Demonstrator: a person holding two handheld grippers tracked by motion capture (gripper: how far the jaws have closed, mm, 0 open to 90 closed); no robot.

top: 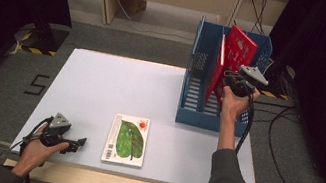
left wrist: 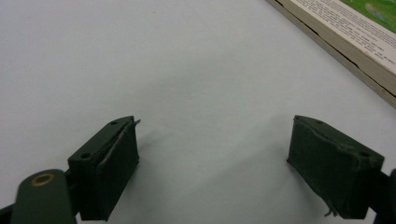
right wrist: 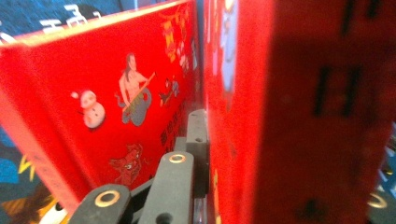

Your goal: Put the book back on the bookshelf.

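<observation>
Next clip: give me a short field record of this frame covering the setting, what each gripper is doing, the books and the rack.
setting: white table, person seated at the near edge
right gripper: shut on the red book, holding it tilted over the blue file rack
second red book: standing upright in the rack, beside the held one
left gripper: open, jaws apart with nothing between them, low over the table's near left part
green leaf book: lying flat on the table, just right of the left gripper, untouched
</observation>
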